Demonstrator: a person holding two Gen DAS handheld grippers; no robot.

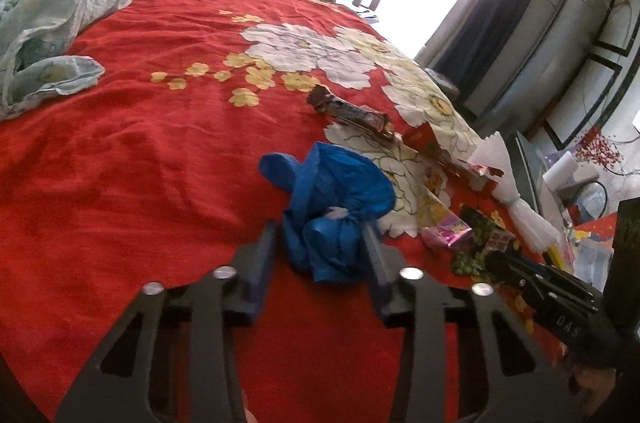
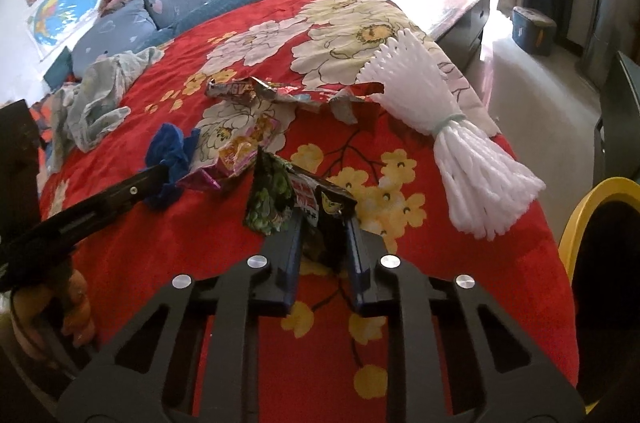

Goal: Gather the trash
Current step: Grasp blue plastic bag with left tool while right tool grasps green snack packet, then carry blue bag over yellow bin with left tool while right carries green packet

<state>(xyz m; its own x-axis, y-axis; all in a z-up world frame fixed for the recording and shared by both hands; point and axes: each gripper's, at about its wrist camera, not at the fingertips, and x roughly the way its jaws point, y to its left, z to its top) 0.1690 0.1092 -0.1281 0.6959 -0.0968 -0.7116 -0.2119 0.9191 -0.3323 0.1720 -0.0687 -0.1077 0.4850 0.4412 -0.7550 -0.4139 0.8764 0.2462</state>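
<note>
A crumpled blue plastic bag (image 1: 332,191) lies on the red flowered bedspread (image 1: 140,151). My left gripper (image 1: 320,235) has it between its fingers, with the pads against its sides. In the right wrist view the bag (image 2: 170,147) shows beside the left gripper (image 2: 158,177). My right gripper (image 2: 324,223) is shut on a green and black snack wrapper (image 2: 272,199), which stands up from the cover. That wrapper (image 1: 476,235) also shows in the left wrist view at the tip of the right gripper (image 1: 498,259). A pink wrapper (image 2: 240,155) lies between the two.
A brown bar wrapper (image 1: 352,113), a red wrapper (image 1: 424,137) and a white foam net (image 2: 452,131) lie farther out on the cover. A pale cloth (image 1: 44,35) is heaped at the left. A yellow-rimmed container (image 2: 580,215) stands off the bed's right edge, beyond it a desk (image 2: 452,3).
</note>
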